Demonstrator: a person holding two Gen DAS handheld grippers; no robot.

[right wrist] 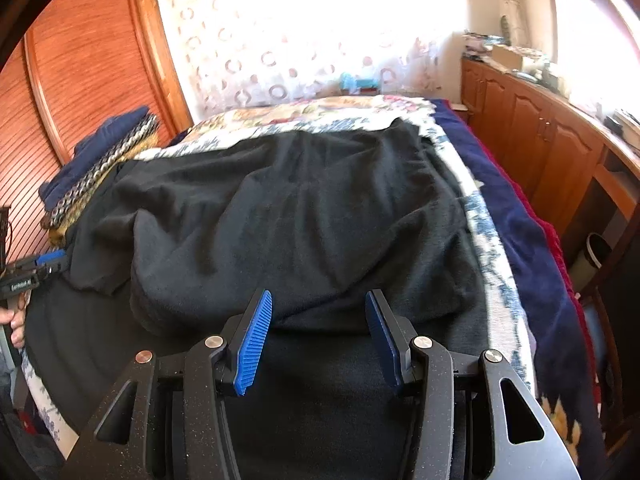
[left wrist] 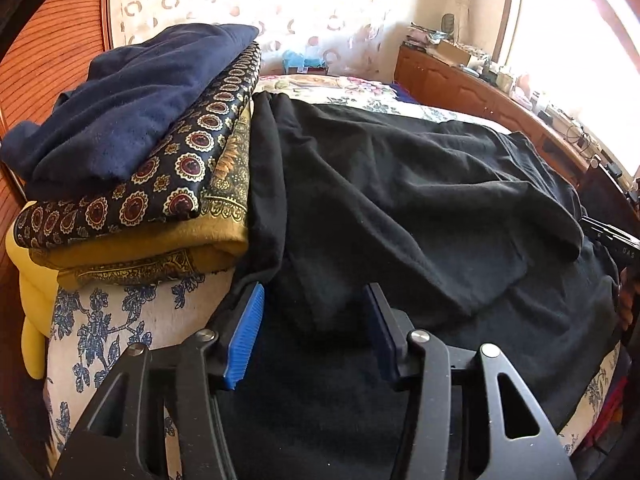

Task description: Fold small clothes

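Observation:
A large black garment (left wrist: 400, 200) (right wrist: 300, 200) lies crumpled and partly folded over itself across the bed. My left gripper (left wrist: 314, 288) is low over its near left part. The blue pads (left wrist: 246, 332) stand well apart, with black cloth lying between and under them, and a fold of cloth rests against the left fingertip. My right gripper (right wrist: 319, 294) hovers over the garment's near right part, its jaws equally apart and nothing pressed between them. Each gripper shows at the edge of the other's view: the left gripper (right wrist: 48, 260), the right gripper (left wrist: 612, 240).
A pile of folded clothes (left wrist: 140, 140) (right wrist: 100, 152), navy on top of patterned and mustard pieces, sits at the bed's left edge. The bed has a floral cover (left wrist: 120, 320) and a navy blanket (right wrist: 520, 220). Wooden cabinets (right wrist: 540, 140) line the right side, and a slatted wardrobe (left wrist: 40, 60) stands on the left.

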